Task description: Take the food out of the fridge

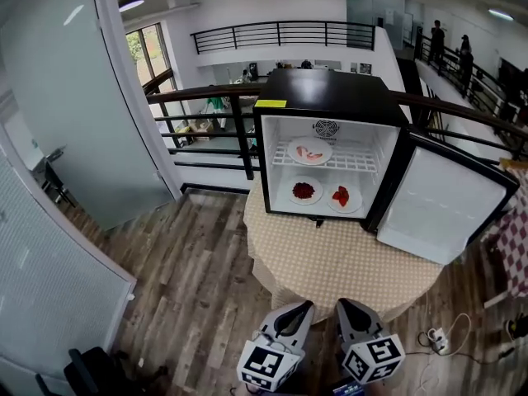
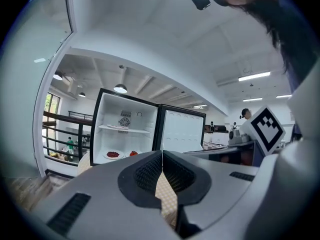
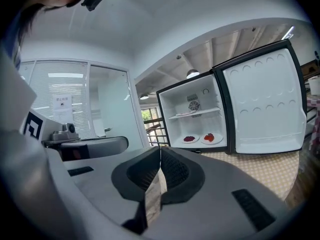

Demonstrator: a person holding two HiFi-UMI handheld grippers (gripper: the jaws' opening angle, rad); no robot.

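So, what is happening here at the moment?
A person holds the left tongs and the right tongs, both shut and empty, by the near edge of the table. On it stands a small fridge with its door open. Inside are the upper plate, the lower left plate and the lower right plate. No food is out yet.

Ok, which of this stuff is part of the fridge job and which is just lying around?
For the job: open mini fridge, plate of pink food on its wire shelf, plate of dark red food and plate of bright red food on its floor.
Just lying about: power strip on the wood floor, red checked cloth at right, balcony railing.
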